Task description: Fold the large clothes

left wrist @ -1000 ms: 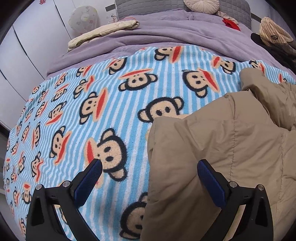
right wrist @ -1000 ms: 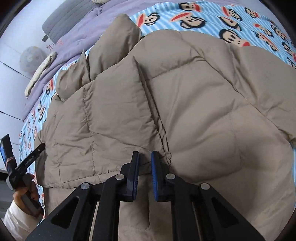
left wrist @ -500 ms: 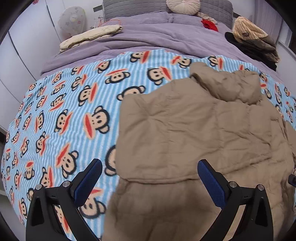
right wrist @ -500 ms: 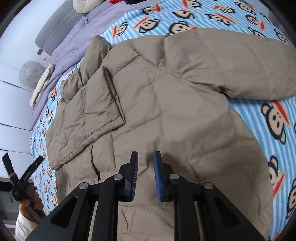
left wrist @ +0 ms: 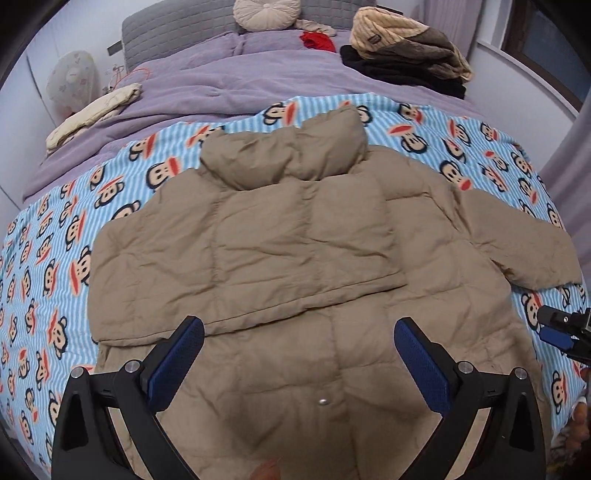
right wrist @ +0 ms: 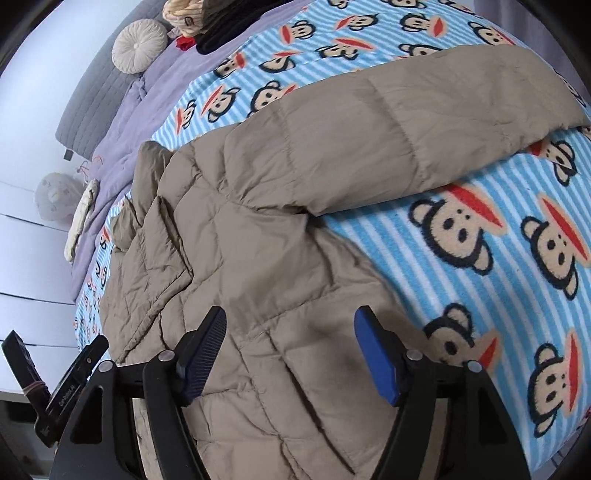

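One tan puffer jacket (left wrist: 295, 258) is spread on the monkey-print blanket (left wrist: 55, 277), filling the centre of the left wrist view; its collar (left wrist: 284, 155) points to the top of the frame. One sleeve is already folded across the body, seen centre-left. The other sleeve (left wrist: 517, 247) lies stretched out to the right edge of the frame, over the blanket.

The left gripper (left wrist: 299, 354) is held wide open above the lower body of the jacket, w/ nothing between the fingers. The right gripper (right wrist: 291, 350) is opening at this moment; jacket fabric is seen under the gap, but the pads do not press on it, so nothing is held.

Judged step: the outstretched sleeve is to be folded in next. To do it well, the sleeve should be taken near the cuff, approx. at the end, lifted only a little, and laid across the body, so that it is parallel to the first sleeve. The padding is thick and slippery, so a deep bite is advised; a thin pinch may slip. The body should not be dragged along w/ it.

Count: 1 jacket, 2 sleeves (1 folded, 1 out), 2 grippers, 1 round cushion (left wrist: 267, 14) at the top, 1 pile of other clothes (left wrist: 406, 55) upper right, 1 folded cream cloth (left wrist: 92, 110) upper left.
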A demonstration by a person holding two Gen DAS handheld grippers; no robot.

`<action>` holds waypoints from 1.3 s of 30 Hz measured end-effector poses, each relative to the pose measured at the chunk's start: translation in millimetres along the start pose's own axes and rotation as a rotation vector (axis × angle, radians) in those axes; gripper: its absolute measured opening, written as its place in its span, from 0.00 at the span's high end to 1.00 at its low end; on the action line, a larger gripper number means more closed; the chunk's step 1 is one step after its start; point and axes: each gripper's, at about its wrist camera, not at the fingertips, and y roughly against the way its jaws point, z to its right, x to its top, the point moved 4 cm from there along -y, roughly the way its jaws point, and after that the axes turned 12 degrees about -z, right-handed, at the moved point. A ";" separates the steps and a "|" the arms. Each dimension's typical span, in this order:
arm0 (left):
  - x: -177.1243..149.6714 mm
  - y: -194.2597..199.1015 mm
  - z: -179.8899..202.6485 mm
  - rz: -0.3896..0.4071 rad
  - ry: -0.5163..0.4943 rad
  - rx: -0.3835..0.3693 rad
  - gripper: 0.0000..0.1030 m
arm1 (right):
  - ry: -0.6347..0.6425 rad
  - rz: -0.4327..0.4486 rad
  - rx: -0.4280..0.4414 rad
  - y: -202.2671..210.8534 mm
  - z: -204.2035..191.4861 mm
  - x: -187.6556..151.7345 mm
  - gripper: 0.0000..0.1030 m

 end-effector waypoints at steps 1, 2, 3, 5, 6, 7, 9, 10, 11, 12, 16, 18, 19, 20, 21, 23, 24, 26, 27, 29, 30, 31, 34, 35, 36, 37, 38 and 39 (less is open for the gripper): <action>1.1 -2.0 9.0 -0.007 -0.010 -0.002 0.00 | -0.011 0.006 0.003 2.6 7.9 2.7 0.23; 1.7 -4.1 17.6 -0.014 -0.017 -0.005 0.00 | -0.022 0.009 0.005 4.9 15.2 4.7 0.23; 2.6 -6.5 25.6 -0.025 -0.024 -0.007 0.00 | -0.034 0.011 0.006 6.5 22.7 7.6 0.23; 4.3 -11.6 40.1 -0.051 -0.033 -0.004 0.00 | -0.058 0.016 0.011 9.3 36.1 12.1 0.22; 5.0 -14.3 46.9 -0.064 -0.038 0.001 0.00 | -0.068 0.018 0.015 11.0 42.4 14.1 0.22; 5.5 -16.4 53.0 -0.073 -0.042 0.004 0.00 | -0.080 0.021 0.019 12.7 48.9 16.7 0.22; 6.7 -20.1 63.5 -0.087 -0.051 0.008 0.00 | -0.099 0.025 0.033 15.3 60.4 21.8 0.13; 7.5 -21.8 68.0 -0.095 -0.056 0.009 0.00 | -0.109 0.035 0.035 17.2 66.8 24.7 0.12; 8.4 -23.2 72.5 -0.101 -0.061 0.007 0.00 | -0.121 0.045 0.039 18.5 73.0 28.0 0.12; 8.8 -24.2 76.5 -0.105 -0.066 0.005 0.00 | -0.132 0.051 0.050 19.6 78.7 30.9 0.12; 10.2 -29.4 89.1 -0.124 -0.080 0.004 0.00 | -0.175 0.029 0.158 20.3 103.3 44.3 0.00; 11.0 -32.8 94.4 -0.136 -0.085 -0.001 0.00 | -0.208 0.009 0.190 18.2 117.1 53.1 0.00; 11.7 -34.4 97.5 -0.141 -0.088 -0.003 0.00 | -0.229 0.012 0.194 18.5 124.6 57.4 0.00; 12.5 -35.8 99.8 -0.146 -0.090 -0.002 0.00 | -0.258 0.024 0.200 19.0 134.4 62.8 0.00; 13.2 -36.8 102.1 -0.149 -0.093 -0.003 0.00 | -0.290 0.040 0.219 20.1 144.9 68.9 0.00; 14.7 -38.7 105.3 -0.155 -0.098 -0.004 0.00 | -0.366 0.084 0.276 23.0 167.9 81.3 0.00; 15.5 -39.9 106.9 -0.158 -0.098 -0.001 0.00 | -0.407 0.109 0.313 24.8 180.0 88.0 0.00; 17.8 -42.9 109.9 -0.164 -0.098 0.014 0.00 | -0.481 0.149 0.390 27.0 200.6 99.8 0.00; 18.6 -44.1 110.9 -0.165 -0.099 0.027 0.00 | -0.508 0.151 0.444 27.4 209.0 105.0 0.00; 20.4 -45.5 112.6 -0.159 -0.101 0.051 0.00 | -0.561 0.184 0.513 28.7 222.5 115.6 0.00; 20.9 -46.0 113.2 -0.157 -0.102 0.061 0.00 | -0.581 0.200 0.542 29.8 227.1 120.3 0.00; 21.9 -46.8 113.4 -0.157 -0.103 0.067 0.00 | -0.599 0.212 0.567 30.2 230.0 124.6 0.00; 21.7 -49.6 114.4 -0.167 -0.104 0.062 0.00 | -0.644 0.236 0.650 30.1 236.4 134.4 0.00; 21.3 -50.6 114.7 -0.174 -0.106 0.057 0.00 | -0.665 0.237 0.666 28.8 238.0 135.7 0.03; 20.9 -50.9 114.9 -0.175 -0.106 0.053 0.00 | -0.689 0.239 0.693 27.4 239.9 136.3 0.08; 20.5 -50.5 114.9 -0.172 -0.103 0.052 0.00 | -0.714 0.237 0.731 25.0 241.4 137.1 0.39; 20.3 -50.0 115.1 -0.171 -0.102 0.048 0.00 | -0.733 0.223 0.763 20.8 241.7 137.5 0.81; 20.1 -49.7 114.8 -0.171 -0.101 0.044 0.00 | -0.748 0.207 0.787 17.0 241.2 136.9 0.91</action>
